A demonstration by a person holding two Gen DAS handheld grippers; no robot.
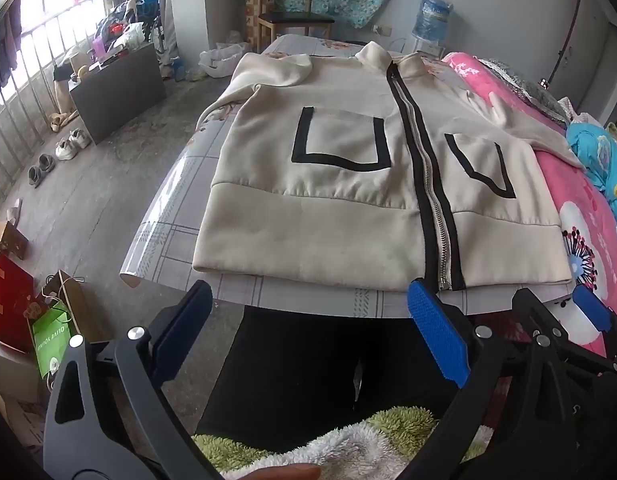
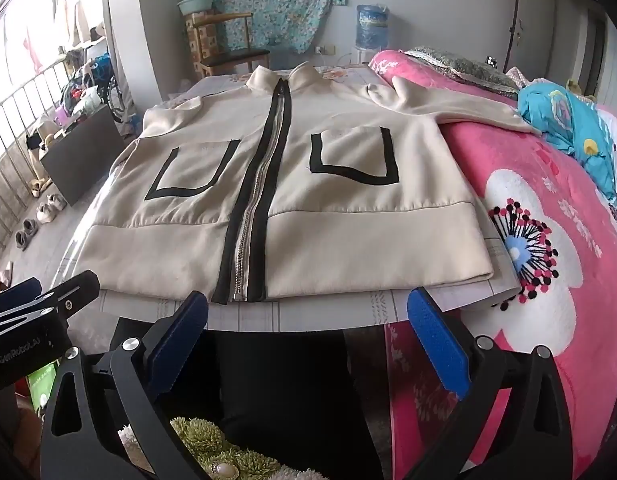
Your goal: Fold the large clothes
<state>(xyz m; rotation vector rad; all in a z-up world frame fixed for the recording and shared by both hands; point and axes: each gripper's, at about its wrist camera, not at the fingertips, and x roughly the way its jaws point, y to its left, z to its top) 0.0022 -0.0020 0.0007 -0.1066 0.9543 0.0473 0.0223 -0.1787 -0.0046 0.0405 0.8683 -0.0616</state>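
A cream jacket (image 1: 348, 208) with a black-edged zip and two black-outlined pockets lies flat, front up, on a table (image 1: 180, 240). Its hem faces me and its collar points away. In the right wrist view the same jacket (image 2: 348, 220) has one sleeve draped onto a pink blanket (image 2: 548, 280). My left gripper (image 1: 308, 320) hangs open just short of the table's near edge, below the hem, with nothing between its blue pads. My right gripper (image 2: 308, 320) is likewise open before the hem near the zip's lower end. Neither touches the cloth.
A bed with the pink flowered blanket (image 1: 588, 240) adjoins the table's right side, with a blue bundle (image 2: 580, 132) on it. Shoes (image 1: 68, 148), a dark cabinet (image 1: 116, 88) and paper bags (image 1: 52, 340) stand on the floor at left. A wooden chair (image 1: 288, 20) stands beyond the table.
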